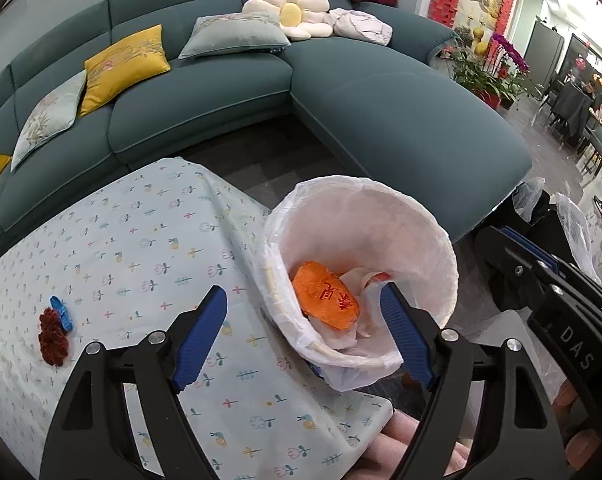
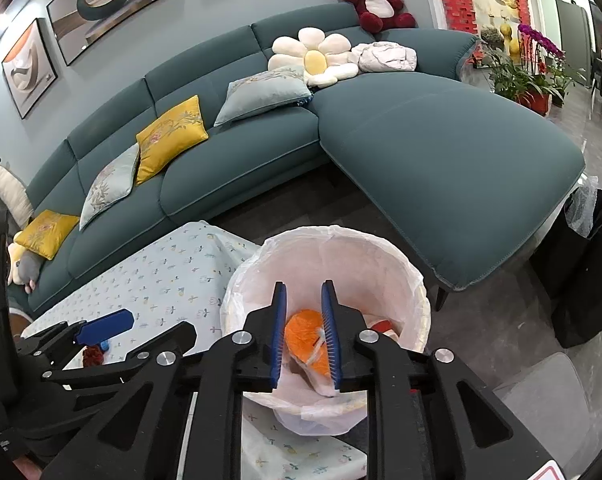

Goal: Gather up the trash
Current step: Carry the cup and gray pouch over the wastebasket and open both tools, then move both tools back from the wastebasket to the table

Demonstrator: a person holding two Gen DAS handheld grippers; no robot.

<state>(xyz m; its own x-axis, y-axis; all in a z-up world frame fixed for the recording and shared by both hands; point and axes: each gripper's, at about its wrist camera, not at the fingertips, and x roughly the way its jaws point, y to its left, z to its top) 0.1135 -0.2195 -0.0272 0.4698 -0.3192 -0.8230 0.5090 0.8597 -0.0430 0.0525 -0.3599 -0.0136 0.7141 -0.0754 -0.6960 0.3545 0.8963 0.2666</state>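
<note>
So far an orange wrapper (image 1: pixel 326 297) lies in the lined bin (image 1: pixel 421 216) beneath the right gripper (image 2: pixel 304 336), fingers narrowly parted, empty; red and blue scraps (image 1: pixel 55 330) remain on the counter (image 1: pixel 141 240), left of the left gripper (image 1: pixel 307 332)'s spread fingers

"DAS" on right tongs (image 1: pixel 541 264); wrapper (image 1: pixel 326 296) characters unreadable.

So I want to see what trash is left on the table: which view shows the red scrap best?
The left wrist view: the red scrap lies in full sight on the tablecloth, touching a blue piece. In the right wrist view, only a sliver shows behind the left gripper.
</note>
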